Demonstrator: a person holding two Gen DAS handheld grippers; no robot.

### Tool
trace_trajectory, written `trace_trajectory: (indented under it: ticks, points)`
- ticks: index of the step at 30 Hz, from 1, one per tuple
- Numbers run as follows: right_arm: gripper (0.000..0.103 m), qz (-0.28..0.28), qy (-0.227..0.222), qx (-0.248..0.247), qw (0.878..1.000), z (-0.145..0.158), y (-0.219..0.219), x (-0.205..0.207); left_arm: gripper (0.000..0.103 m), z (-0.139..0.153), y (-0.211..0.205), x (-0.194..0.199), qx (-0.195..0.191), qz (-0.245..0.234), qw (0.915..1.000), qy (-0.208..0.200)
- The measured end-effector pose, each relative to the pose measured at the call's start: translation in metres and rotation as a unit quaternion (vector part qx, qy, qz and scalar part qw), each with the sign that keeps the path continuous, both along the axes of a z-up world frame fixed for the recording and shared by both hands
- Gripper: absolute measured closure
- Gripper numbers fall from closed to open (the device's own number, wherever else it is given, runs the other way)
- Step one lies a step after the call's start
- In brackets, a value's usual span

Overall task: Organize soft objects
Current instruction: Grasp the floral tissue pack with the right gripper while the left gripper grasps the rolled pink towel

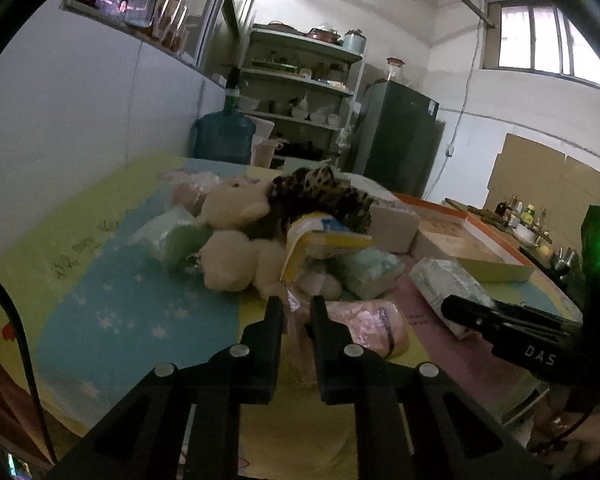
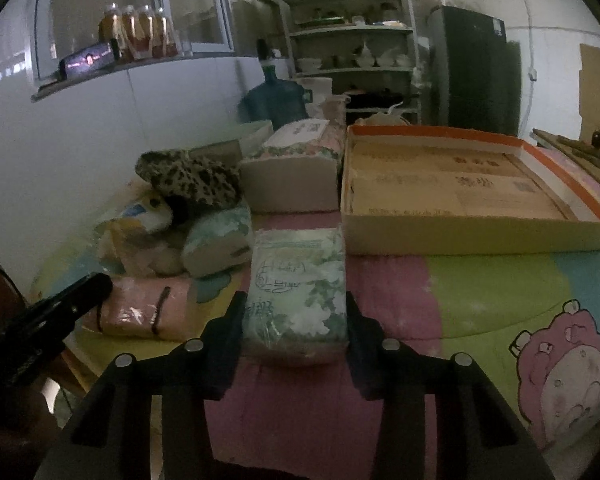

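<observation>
My left gripper is shut on the crinkled end of a pink tissue pack that lies on the mat; the pack also shows in the right wrist view. My right gripper is open, its fingers on either side of a green floral tissue pack, also seen in the left wrist view. Behind lies a pile: beige teddy bear, leopard-print plush, a yellow-white pack and more tissue packs.
A shallow orange-rimmed cardboard box sits at the right on the colourful mat. A grey block stands beside it. Water jug, shelves and a fridge stand behind the table.
</observation>
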State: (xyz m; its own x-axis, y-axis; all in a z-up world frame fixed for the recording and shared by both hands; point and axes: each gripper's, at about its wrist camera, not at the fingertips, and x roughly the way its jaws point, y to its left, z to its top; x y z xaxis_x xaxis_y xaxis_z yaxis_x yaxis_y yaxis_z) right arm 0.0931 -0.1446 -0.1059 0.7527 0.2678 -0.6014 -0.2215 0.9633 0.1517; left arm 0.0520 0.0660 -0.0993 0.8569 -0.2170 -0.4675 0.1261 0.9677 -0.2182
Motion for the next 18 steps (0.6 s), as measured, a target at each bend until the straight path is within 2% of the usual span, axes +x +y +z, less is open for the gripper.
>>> trace_trajectory:
  ticks: [18]
  points:
    - [0.058,0.001,-0.050,0.031,0.998,0.036,-0.019,-0.018,0.095,0.045,-0.015,-0.004,0.015,-0.019,0.9979,-0.060]
